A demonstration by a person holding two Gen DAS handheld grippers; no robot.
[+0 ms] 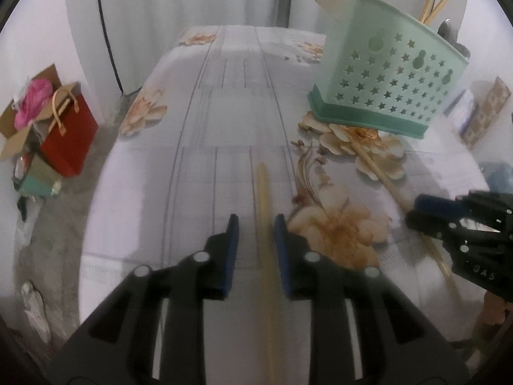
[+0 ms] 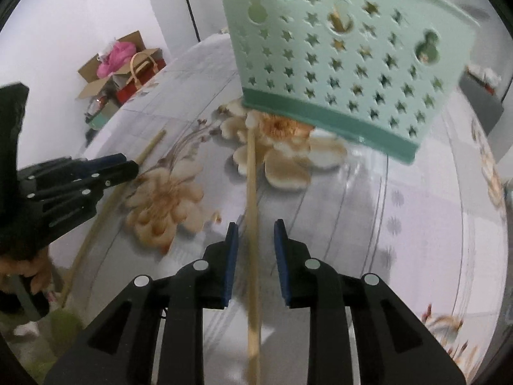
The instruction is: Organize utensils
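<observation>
We see the near ends of both pale wooden chopsticks [image 1: 266, 240] [image 2: 252, 256] cut off at the bottom edges. The mint-green star-perforated plastic holder [image 2: 336, 57] loses its rim at the top edge; its contents [image 1: 449, 29] blur beyond telling. The far-left clutter [image 1: 41, 128] stays indistinct.

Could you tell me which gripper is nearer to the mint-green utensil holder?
Right. The right gripper sits just before the utensil holder, straddling the chopstick that points at its base. The left gripper is farther off, over another chopstick.
</observation>
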